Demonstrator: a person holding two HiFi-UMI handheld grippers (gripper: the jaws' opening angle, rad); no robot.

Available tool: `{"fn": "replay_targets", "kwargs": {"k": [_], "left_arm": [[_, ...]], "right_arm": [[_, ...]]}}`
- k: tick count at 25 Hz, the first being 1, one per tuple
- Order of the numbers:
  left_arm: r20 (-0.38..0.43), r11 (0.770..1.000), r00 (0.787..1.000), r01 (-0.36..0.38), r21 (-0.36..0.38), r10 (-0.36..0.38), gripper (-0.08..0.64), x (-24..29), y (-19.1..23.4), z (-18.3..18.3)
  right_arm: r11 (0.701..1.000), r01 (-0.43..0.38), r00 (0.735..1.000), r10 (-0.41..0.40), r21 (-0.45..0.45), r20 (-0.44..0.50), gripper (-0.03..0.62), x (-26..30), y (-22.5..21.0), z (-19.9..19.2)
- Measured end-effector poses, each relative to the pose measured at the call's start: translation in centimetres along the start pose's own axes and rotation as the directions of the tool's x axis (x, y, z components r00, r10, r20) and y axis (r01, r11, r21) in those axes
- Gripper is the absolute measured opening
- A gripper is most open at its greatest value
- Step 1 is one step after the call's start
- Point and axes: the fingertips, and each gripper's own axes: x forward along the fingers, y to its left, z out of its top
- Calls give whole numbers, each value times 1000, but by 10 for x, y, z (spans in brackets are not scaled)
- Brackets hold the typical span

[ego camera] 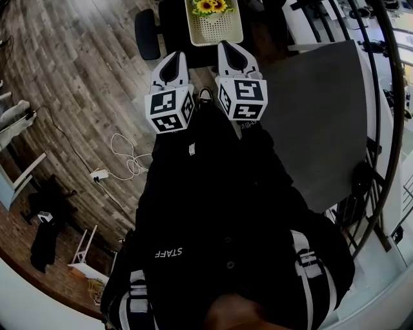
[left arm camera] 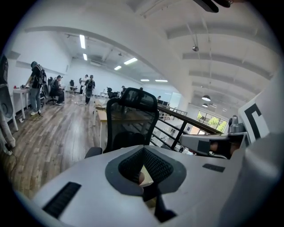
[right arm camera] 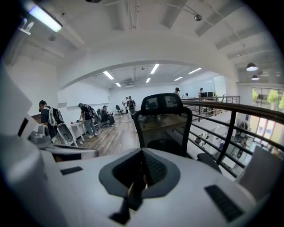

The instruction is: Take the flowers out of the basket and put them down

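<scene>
Seeing flowers (ego camera: 213,6) in the basket (ego camera: 214,31) just ahead of the clenched, empty left gripper (ego camera: 175,57) and right gripper (ego camera: 227,45), head view only; gripper views just catching a chair (left arm camera: 133,113).

We are in a big open office: we see a black desk chair (left arm camera: 133,117), people (left arm camera: 36,84) standing and sitting at desks (left arm camera: 20,91), long ceiling lights (left arm camera: 82,41) and a wood floor (left arm camera: 57,131).

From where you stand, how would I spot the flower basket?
Find the grey table; left of its far corner stands a black office chair. On it sits a cream perforated basket, the only thing there holding yellow sunflowers.
</scene>
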Motion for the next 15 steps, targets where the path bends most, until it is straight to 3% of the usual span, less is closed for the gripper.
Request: {"fn": "replay_targets", "kwargs": {"k": [8, 15], "left_arm": [[-79, 1000, 997, 3, -28, -5, 0, 101, 49, -68], [-93, 999, 995, 20, -40, -24, 0, 203, 78, -127]], "right_arm": [[998, 43, 994, -47, -50, -98, 14, 120, -38, -87], [994, 90, 988, -96, -56, -124, 14, 212, -88, -156]]}}
